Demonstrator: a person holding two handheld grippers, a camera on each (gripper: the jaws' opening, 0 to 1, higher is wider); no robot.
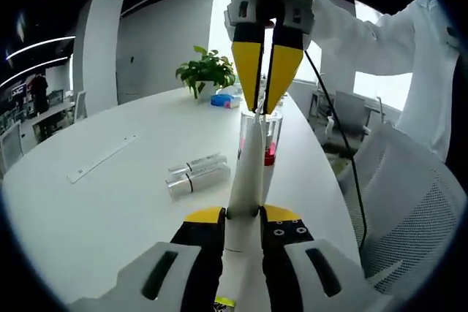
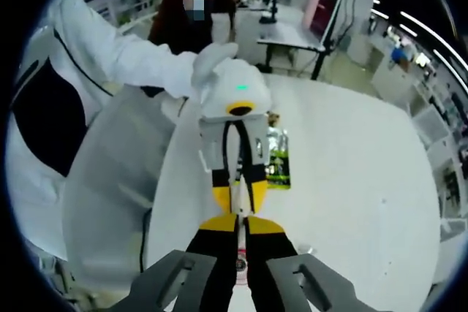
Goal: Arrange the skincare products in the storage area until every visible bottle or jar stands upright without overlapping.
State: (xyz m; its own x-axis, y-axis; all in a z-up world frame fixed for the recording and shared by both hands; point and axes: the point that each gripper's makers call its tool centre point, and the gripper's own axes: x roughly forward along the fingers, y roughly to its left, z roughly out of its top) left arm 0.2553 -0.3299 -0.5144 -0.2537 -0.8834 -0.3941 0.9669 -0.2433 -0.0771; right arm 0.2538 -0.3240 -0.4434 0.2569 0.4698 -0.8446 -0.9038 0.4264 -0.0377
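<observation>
A broad white worktop [image 1: 110,202] stands in a bright office with windows and grey mesh chairs [image 1: 409,210] at three o'clock. One potted plant [image 1: 206,71] sits at the far edge at twelve o'clock, a small blue box [image 1: 223,100] beside it. One white ruler strip [image 1: 102,158] lies at nine o'clock. Two silver tubes [image 1: 196,174] lie flat, side by side, near the centre. One tall white bottle [image 1: 247,173] is upright in mid-view, a clear bottle of pink liquid [image 1: 271,140] just behind it. The left gripper [image 1: 243,226] jaws clench the white bottle's base; the right gripper [image 1: 268,74] jaws clamp its top. One green packet [image 2: 278,157] lies on the worktop at twelve o'clock in the right gripper view.
</observation>
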